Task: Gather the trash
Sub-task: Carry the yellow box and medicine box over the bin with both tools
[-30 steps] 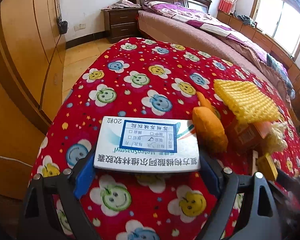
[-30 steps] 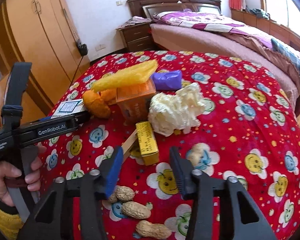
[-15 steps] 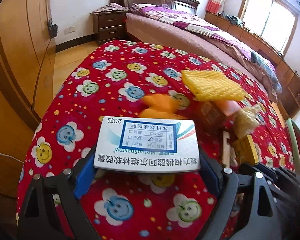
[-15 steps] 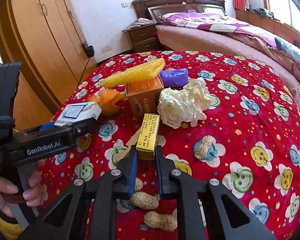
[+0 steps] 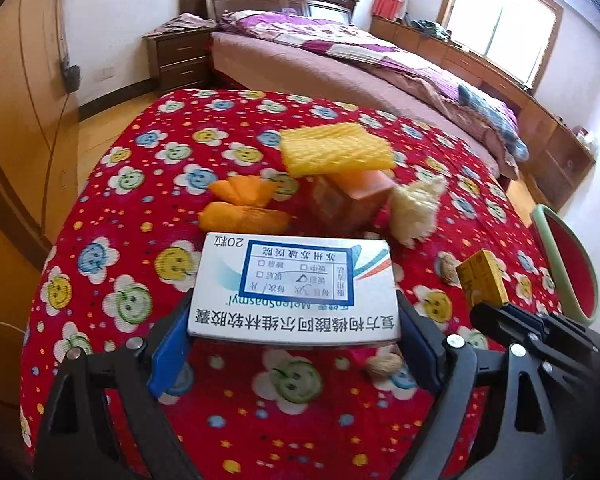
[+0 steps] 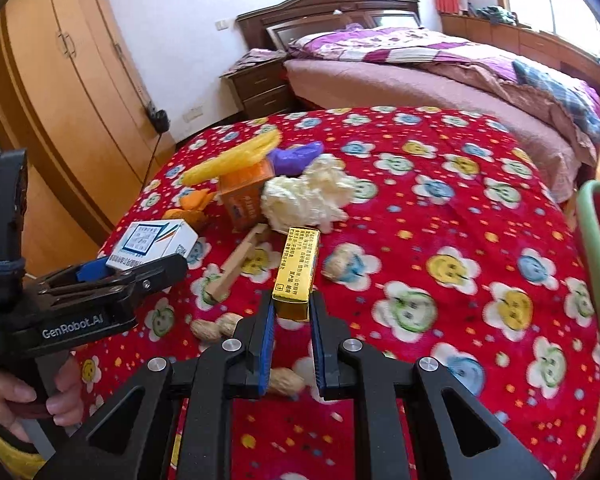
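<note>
Left gripper (image 5: 294,344) pinches the white medicine box (image 5: 294,288) at lower centre of its view, above the red tablecloth (image 5: 140,184). Right gripper (image 6: 292,320) clamps the yellow box (image 6: 298,270) at centre frame. Only the right view shows peanuts (image 6: 214,326) below, a wooden stick (image 6: 240,258) and purple wrapper (image 6: 296,156) farther back

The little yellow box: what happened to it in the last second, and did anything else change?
The right hand-held gripper closed on the yellow box and lifted it off the red cloth, carrying it right toward the green-rimmed bin. The left hand-held gripper kept holding the white medicine box, drifting right too. The remaining trash stayed put.
</note>
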A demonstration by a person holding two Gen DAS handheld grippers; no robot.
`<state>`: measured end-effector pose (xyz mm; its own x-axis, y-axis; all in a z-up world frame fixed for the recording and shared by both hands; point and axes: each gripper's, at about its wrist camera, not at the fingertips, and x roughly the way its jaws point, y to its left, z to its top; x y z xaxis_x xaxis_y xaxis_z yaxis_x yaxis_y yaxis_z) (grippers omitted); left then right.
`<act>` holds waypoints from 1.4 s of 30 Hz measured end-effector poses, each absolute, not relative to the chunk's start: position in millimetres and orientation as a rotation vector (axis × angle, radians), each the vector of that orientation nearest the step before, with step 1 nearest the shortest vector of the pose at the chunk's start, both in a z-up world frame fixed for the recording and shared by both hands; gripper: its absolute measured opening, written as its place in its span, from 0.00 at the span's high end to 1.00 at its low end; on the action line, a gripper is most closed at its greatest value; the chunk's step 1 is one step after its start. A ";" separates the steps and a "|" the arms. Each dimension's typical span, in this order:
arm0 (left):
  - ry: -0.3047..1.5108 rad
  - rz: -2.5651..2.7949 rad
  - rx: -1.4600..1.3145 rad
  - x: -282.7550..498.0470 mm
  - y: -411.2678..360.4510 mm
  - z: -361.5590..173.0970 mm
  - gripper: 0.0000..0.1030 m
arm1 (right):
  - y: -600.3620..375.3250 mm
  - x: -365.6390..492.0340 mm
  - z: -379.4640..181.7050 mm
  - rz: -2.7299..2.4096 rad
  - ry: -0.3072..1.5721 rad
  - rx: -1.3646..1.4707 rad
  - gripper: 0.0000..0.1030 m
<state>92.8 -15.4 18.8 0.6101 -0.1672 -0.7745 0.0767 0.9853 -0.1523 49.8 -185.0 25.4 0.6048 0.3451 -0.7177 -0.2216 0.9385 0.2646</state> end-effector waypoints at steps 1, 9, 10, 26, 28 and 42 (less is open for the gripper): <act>0.905 -0.150 -0.101 91.9 -19.2 19.3 0.13 | -188.1 48.2 25.6 0.322 0.862 0.157 0.84; 0.912 -0.212 -0.055 86.2 -48.0 21.7 0.13 | -216.0 35.2 28.3 0.255 0.857 0.168 0.84; 0.914 -0.218 -0.052 85.9 -51.2 21.6 0.13 | -218.9 33.9 28.6 0.250 0.856 0.170 0.84; 0.968 -0.303 -0.031 86.4 -93.3 19.1 0.13 | -263.0 21.3 34.2 0.169 0.836 0.179 0.84; 0.974 -0.311 -0.029 87.1 -99.3 18.7 0.13 | -268.8 20.3 34.9 0.158 0.834 0.178 0.84; 0.978 -0.313 -0.083 90.0 -140.1 17.9 0.13 | -310.2 19.2 42.5 0.098 0.824 0.165 0.84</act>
